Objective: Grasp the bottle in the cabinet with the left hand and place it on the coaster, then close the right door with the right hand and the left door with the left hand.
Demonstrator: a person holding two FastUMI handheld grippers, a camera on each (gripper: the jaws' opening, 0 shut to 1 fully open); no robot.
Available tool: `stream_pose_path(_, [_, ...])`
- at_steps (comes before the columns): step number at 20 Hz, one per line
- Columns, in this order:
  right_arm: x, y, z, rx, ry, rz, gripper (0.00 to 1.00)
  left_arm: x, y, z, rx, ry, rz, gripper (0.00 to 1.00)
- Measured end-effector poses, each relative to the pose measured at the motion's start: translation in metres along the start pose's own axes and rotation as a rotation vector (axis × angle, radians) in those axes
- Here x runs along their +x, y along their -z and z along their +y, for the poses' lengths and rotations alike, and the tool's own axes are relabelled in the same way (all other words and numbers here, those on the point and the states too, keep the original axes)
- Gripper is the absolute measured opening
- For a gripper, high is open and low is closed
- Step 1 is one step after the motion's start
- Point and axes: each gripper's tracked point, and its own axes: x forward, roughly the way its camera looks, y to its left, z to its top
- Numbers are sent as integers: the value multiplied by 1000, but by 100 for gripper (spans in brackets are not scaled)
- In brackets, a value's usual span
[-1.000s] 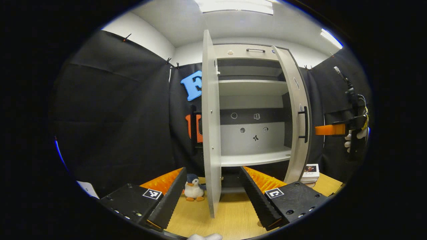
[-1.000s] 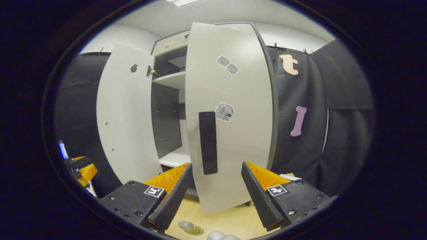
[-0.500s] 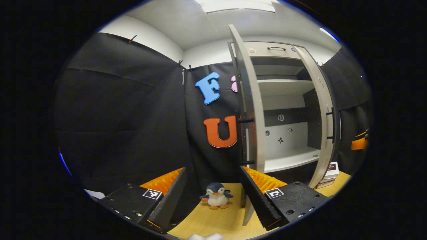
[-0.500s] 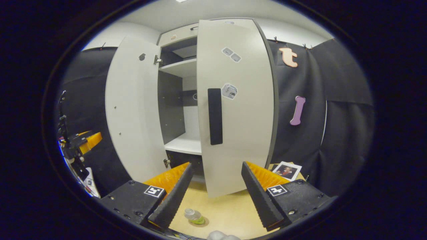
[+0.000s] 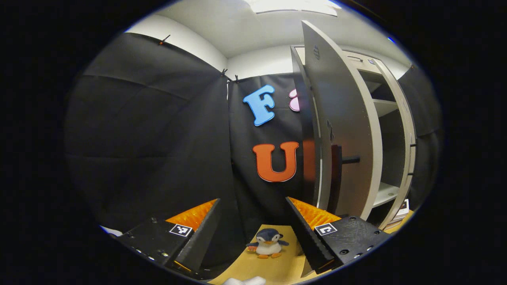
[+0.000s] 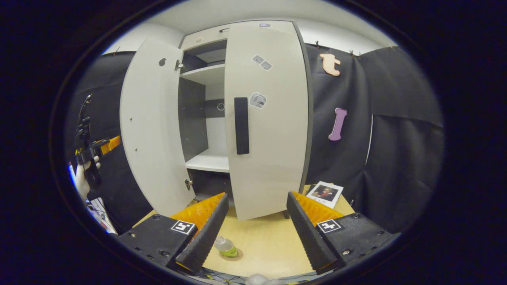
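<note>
My left gripper [image 5: 251,233]: bottom of the left gripper view, fingers spread apart, nothing between them. Beyond the gap, at lower centre, a toy penguin [image 5: 268,244] stands upright on the wooden table [image 5: 277,269]. Past the right finger, right of centre, the left door [image 5: 340,130] of the cabinet stands open, seen from its outer face with its dark handle [image 5: 336,178] sticking out. Farther right, through the narrow opening, I see a white shelf [image 5: 386,194] and, at the right edge, the thin edge of the right door [image 5: 410,134]. A stack of books [image 5: 402,208] lies at the lower right of the frame.

My right gripper [image 6: 253,233]: bottom of the right gripper view, fingers likewise released and empty. Just beyond the left finger, at lower centre, the bottle [image 6: 225,246] stands on the round coaster [image 6: 233,255] on the table [image 6: 269,249]. Beyond it, centre frame, the right door [image 6: 265,118] is nearly shut, its black handle [image 6: 241,126] facing me. Left of it the left door [image 6: 148,130] hangs wide open, with the cabinet [image 6: 206,114] interior showing between the two doors. A photo card [image 6: 324,194] lies on the table at the foot of the right door, lower right. At the far left edge, a hand [image 6: 81,180] holds the left gripper [image 6: 109,144], well apart from the open door.
</note>
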Motion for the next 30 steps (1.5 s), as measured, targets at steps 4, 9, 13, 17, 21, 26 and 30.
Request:
stream_pose_path(4, [-4,-4,-10,-2,13,-5,97,11,-15,-19,22,17,-40,96])
stream_pose_path(9, [-5,-4,-19,16,-11,-2,97,14,-12,-32,23,5,-16,91])
stream_pose_path(13, [-3,-4,-24,11,-20,-6,94,8,-14,-38,12,7,-27,89])
stream_pose_path(17, [-1,-8,-31,9,-38,-14,94,-1,-28,-61,35,30,-63,94])
stream_pose_path(21, [4,-11,-37,20,-44,-21,94,-8,-29,-93,31,72,-67,93])
stream_pose_path(26, [5,-5,-49,27,-26,-7,94,-10,-30,-139,18,144,-63,89])
stream_pose_path(30, [2,-3,-54,21,-3,-5,94,-5,-32,-177,8,221,-61,93])
